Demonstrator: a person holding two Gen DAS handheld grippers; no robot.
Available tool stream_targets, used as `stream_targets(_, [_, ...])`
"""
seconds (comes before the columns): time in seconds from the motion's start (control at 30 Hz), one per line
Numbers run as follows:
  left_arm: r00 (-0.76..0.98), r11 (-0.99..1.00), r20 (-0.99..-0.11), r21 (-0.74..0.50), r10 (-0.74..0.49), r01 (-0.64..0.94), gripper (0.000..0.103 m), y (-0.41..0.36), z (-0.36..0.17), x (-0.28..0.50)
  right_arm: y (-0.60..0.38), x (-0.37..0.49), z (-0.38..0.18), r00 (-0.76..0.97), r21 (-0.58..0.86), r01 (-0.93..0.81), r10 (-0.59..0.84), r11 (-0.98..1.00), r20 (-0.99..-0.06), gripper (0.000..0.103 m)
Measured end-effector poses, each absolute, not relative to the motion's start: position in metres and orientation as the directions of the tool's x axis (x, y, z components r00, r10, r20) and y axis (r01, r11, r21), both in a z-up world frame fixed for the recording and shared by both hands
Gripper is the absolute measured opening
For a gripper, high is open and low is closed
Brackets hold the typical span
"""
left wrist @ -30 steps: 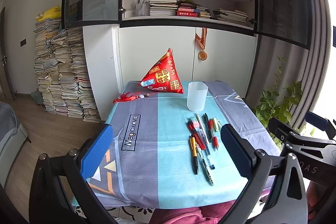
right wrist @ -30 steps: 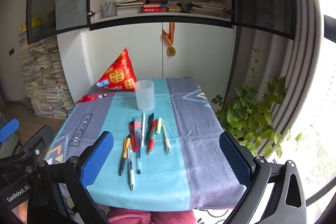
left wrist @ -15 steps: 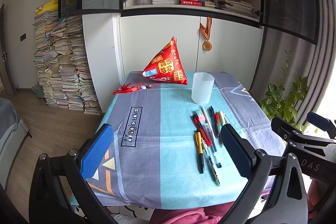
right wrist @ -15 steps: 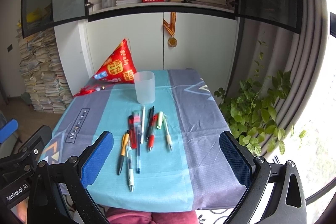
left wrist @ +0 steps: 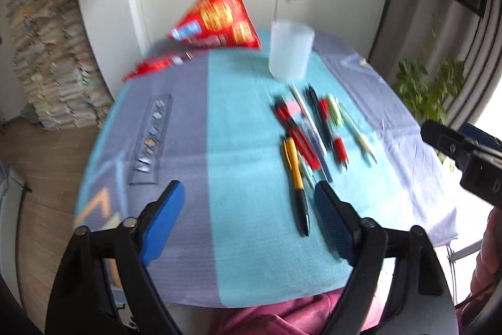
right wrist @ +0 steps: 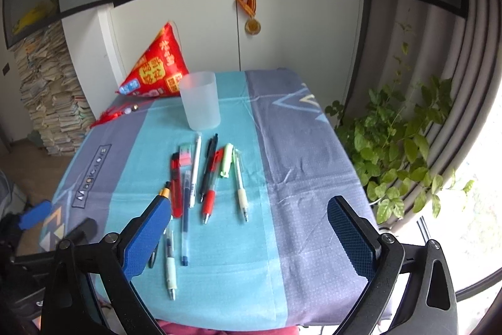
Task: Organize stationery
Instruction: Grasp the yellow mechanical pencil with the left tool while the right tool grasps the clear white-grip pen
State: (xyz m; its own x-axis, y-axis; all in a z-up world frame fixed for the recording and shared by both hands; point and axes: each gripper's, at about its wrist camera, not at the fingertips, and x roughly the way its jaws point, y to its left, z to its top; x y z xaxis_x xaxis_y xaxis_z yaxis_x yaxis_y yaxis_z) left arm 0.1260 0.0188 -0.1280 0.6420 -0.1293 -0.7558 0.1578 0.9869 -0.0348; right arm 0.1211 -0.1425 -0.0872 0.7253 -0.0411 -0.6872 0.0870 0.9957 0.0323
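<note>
Several pens (right wrist: 200, 178) lie side by side on the blue and grey tablecloth (right wrist: 301, 153), in front of a frosted plastic cup (right wrist: 200, 101) that stands upright. They also show, blurred, in the left wrist view: the pens (left wrist: 310, 134) and the cup (left wrist: 290, 51). An orange and black pen (left wrist: 296, 178) lies nearest the left gripper. My left gripper (left wrist: 248, 225) is open and empty above the table's near edge. My right gripper (right wrist: 251, 237) is open and empty, low over the near end of the pens.
A red pyramid-shaped pouch (right wrist: 157, 68) and a red tassel (right wrist: 114, 115) lie at the table's far left. White cabinets with bookshelves stand behind. Paper stacks (right wrist: 47, 90) rise at the left, a leafy plant (right wrist: 404, 146) at the right.
Both grippers have moved forward and down toward the pens, which now look larger. The left wrist view is motion-blurred. Both stay open.
</note>
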Motion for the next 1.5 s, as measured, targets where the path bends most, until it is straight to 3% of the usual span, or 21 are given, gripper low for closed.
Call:
stream_targets(0.07, [0.600,0.983,-0.788,-0.039,-0.140,0.178,0.071,0.013,-0.142,0.136,-0.145,0.131,-0.099,0.696,0.067,0.057,0.008,0.996,-0.718,0.079])
stream_targets(0.17, [0.566,0.979,-0.812,-0.028,-0.141,0.203,0.066,0.005,-0.156,0.146,-0.148,0.144,-0.115,0.655,0.107,0.033,0.059,0.994,-0.753,0.066])
stream_targets(0.37, [0.483,0.966,-0.858,-0.050,-0.173,0.255,0.062,-0.008,-0.175,0.161,-0.153,0.168,-0.137,0.610,0.091,0.044,0.045,0.995,-0.791,0.065])
stream_targets(0.6, [0.484,0.959,-0.862,-0.006,-0.148,0.283,0.045,-0.019,-0.184,0.173,-0.157,0.185,-0.148,0.586,0.109,0.040,0.065,0.993,-0.808,0.065])
stream_targets(0.83, [0.505,0.969,-0.855,0.009,-0.120,0.246,0.042,-0.018,-0.184,0.192,-0.160,0.197,-0.160,0.561,0.078,0.056,0.033,0.995,-0.827,0.065])
stream_targets(0.87, [0.511,0.971,-0.852,0.012,-0.116,0.241,0.039,-0.018,-0.184,0.196,-0.160,0.198,-0.161,0.557,0.075,0.056,0.031,0.996,-0.830,0.065])
stream_targets(0.93, [0.520,0.971,-0.847,0.013,-0.115,0.237,0.018,-0.017,-0.183,0.200,-0.159,0.199,-0.164,0.551,0.068,0.050,0.029,0.996,-0.834,0.064])
stream_targets(1.03, [0.517,0.971,-0.847,0.009,-0.121,0.241,0.012,-0.013,-0.182,0.198,-0.156,0.201,-0.168,0.543,0.056,0.037,0.027,0.998,-0.839,0.064])
stream_targets(1.1, [0.511,0.972,-0.850,-0.004,-0.127,0.234,0.011,-0.007,-0.182,0.196,-0.155,0.202,-0.172,0.537,0.047,0.028,0.024,0.999,-0.843,0.059])
stream_targets(1.33, [0.497,0.983,-0.857,-0.055,-0.135,0.173,0.010,0.024,-0.181,0.191,-0.148,0.208,-0.184,0.530,0.005,-0.003,0.006,1.000,-0.848,0.013])
stream_targets(1.5, [0.490,0.983,-0.862,-0.049,-0.132,0.177,0.009,0.025,-0.180,0.184,-0.150,0.193,-0.182,0.509,0.042,-0.031,0.052,0.999,-0.859,0.011])
